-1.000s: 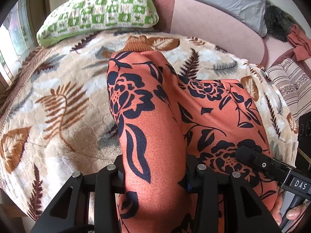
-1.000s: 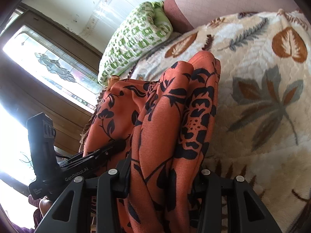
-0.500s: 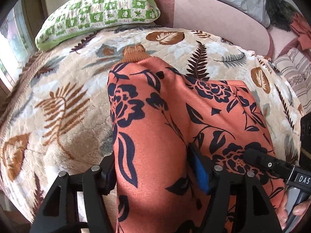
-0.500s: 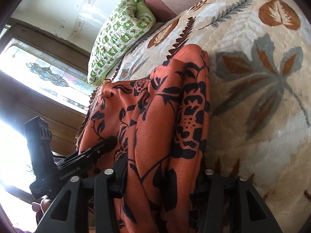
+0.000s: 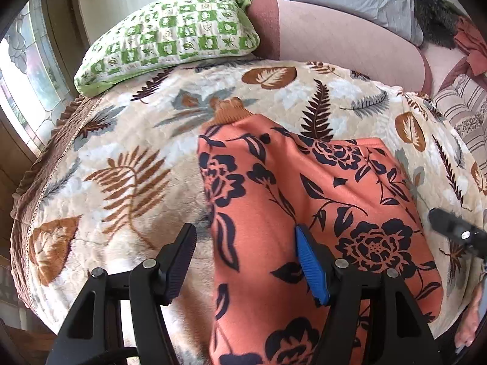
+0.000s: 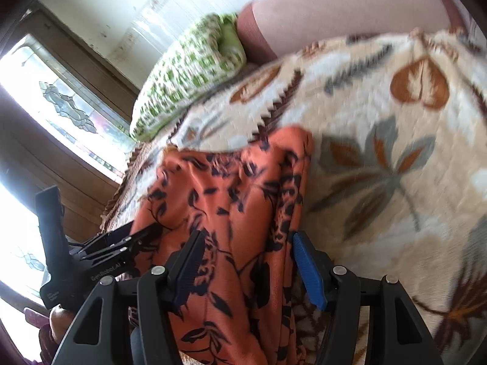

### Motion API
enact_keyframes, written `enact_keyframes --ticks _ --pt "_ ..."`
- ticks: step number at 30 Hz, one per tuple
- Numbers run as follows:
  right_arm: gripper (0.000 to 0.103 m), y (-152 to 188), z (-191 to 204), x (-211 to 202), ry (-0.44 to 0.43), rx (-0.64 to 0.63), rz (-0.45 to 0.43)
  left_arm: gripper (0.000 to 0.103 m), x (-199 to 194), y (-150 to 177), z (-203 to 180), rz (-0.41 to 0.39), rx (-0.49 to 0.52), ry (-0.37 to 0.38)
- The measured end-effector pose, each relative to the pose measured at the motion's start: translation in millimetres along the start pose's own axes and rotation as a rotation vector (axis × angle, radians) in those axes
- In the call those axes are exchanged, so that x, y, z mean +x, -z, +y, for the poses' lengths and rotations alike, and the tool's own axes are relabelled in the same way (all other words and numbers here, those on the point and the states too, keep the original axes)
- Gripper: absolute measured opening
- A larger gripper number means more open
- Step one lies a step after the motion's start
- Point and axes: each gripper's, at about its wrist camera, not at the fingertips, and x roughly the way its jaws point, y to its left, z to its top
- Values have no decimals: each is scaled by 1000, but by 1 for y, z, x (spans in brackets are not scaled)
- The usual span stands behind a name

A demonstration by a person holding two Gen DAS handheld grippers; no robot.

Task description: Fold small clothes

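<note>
An orange garment with dark floral print (image 5: 274,206) lies folded on the leaf-patterned blanket (image 5: 121,164). Its brown ribbed cuff (image 5: 229,111) points away from me. My left gripper (image 5: 243,240) is open, its fingers spread either side of the garment's near left part. My right gripper (image 6: 245,251) is open too, its fingers straddling the garment's (image 6: 237,200) right edge. The left gripper also shows in the right wrist view (image 6: 121,243) at the garment's left side, and the right gripper's tip shows in the left wrist view (image 5: 453,231).
A green checked pillow (image 5: 170,42) lies at the back left against a pink headboard (image 5: 334,33). Grey and striped bedding (image 5: 462,109) sits at the back right. A window (image 6: 45,97) is to the left. The blanket's brown frilled edge (image 5: 39,164) drops off at left.
Both grippers have opened and let go of the garment, which now rests on the blanket. The garment has been lowered toward the blanket and both grippers have drawn back slightly.
</note>
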Motion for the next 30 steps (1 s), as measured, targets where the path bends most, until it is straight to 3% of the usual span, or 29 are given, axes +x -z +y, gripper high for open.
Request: enact_keyframes --ticks 5,11,15,18,19,22,27,30 --pt "64 1 28 -17 -55 -81 -33 68 -12 2 9 -17 -13 -11" --pt "64 21 34 -7 -131 -54 49 69 -19 12 18 -29 5 -42" --pt "62 40 11 14 -75 -27 112 82 -6 26 24 -20 30 -86" --pt "64 46 -9 26 -21 0 143 82 9 29 24 6 36 -92" --pt "64 46 -15 29 -45 35 158 82 10 28 25 9 28 -83" --pt "64 34 -17 25 -74 68 148 82 7 13 26 12 20 -66" --pt "64 -7 -6 13 -131 41 28 82 1 -25 34 -33 -29 -51" --pt "64 -36 -2 18 -140 42 -7 82 21 -48 33 -19 -14 -102"
